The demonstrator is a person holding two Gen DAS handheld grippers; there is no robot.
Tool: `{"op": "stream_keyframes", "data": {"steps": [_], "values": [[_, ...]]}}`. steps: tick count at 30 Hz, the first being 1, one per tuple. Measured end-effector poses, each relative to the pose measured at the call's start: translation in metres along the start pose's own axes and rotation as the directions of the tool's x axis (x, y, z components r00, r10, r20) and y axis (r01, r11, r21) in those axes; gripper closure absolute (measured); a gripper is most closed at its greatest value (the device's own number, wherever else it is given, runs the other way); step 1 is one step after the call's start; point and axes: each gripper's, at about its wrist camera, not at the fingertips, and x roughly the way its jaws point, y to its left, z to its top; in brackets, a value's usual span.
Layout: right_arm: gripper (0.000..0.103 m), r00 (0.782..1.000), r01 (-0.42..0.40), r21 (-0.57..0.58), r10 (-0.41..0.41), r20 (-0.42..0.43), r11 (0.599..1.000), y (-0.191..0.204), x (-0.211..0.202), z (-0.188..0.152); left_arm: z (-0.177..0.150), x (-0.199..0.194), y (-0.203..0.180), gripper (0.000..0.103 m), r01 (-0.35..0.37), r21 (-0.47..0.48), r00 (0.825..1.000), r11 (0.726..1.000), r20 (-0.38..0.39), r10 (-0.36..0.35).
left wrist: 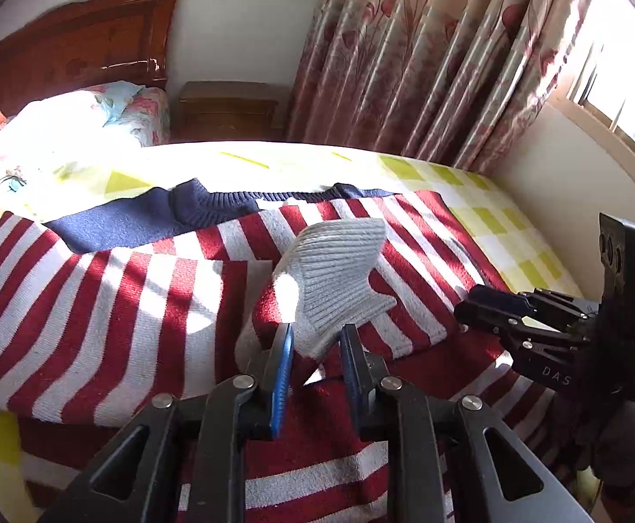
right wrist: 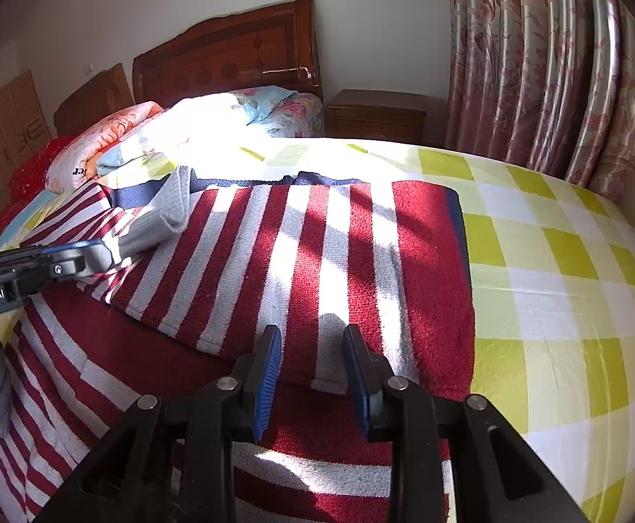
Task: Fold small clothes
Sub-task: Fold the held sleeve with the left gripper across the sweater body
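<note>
Headboard (right wrist: 230,50), nightstand (right wrist: 378,115), curtain (right wrist: 548,69) behind striped sweater (right wrist: 317,253) on bed (right wrist: 570,270).

Checked sheet (right wrist: 570,261) right of sweater (right wrist: 317,253): free.

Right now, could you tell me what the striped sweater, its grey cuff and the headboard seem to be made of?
Striped sweater: probably knitted yarn, matte and fuzzy; a looped texture shows.
Grey cuff: ribbed knit, with fine parallel ridges visible.
Headboard: seemingly varnished wood, reddish-brown, with glossy highlights and carved panels.
</note>
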Motion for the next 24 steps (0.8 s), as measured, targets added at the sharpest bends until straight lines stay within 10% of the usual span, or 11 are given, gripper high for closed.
{"op": "stream_keyframes", "data": {"steps": [1,2,5,7,10,13,24], "values": [[0.073,1.0,-0.002,0.001,0.002,0.0,1.0,0.0,0.0,0.0,-0.003,-0.006,-0.002,0.04,-0.001,0.007,1.0,1.0,0.009,0.001],[0.073,1.0,-0.004,0.003,0.004,0.001,1.0,0.0,0.0,0.0,-0.007,-0.018,0.0,0.0,0.006,0.001,0.999,1.0,0.032,-0.006],[0.073,1.0,-0.015,0.011,0.015,0.002,1.0,-0.003,0.0,0.0,-0.015,-0.068,0.025,0.0,0.007,-0.105,0.981,0.994,0.192,0.014],[0.073,1.0,-0.03,0.023,0.03,0.005,0.999,-0.005,-0.001,0.0,-0.026,-0.093,0.05,0.0,-0.087,-0.23,0.952,0.969,0.266,0.149],[0.073,0.997,-0.074,0.064,0.073,0.013,0.995,-0.012,-0.002,0.0,-0.046,-0.107,0.094,0.0,-0.258,-0.383,0.916,0.887,0.194,0.35],[0.073,0.993,-0.12,0.094,0.119,0.024,0.988,-0.016,-0.007,0.001,-0.061,-0.1,0.119,0.0,-0.324,-0.422,0.912,0.847,0.099,0.398],[0.073,0.875,-0.459,0.276,0.484,-0.026,0.844,0.036,0.017,0.013,-0.063,-0.075,0.117,0.0,-0.374,-0.379,0.907,0.846,0.039,0.418]]}}
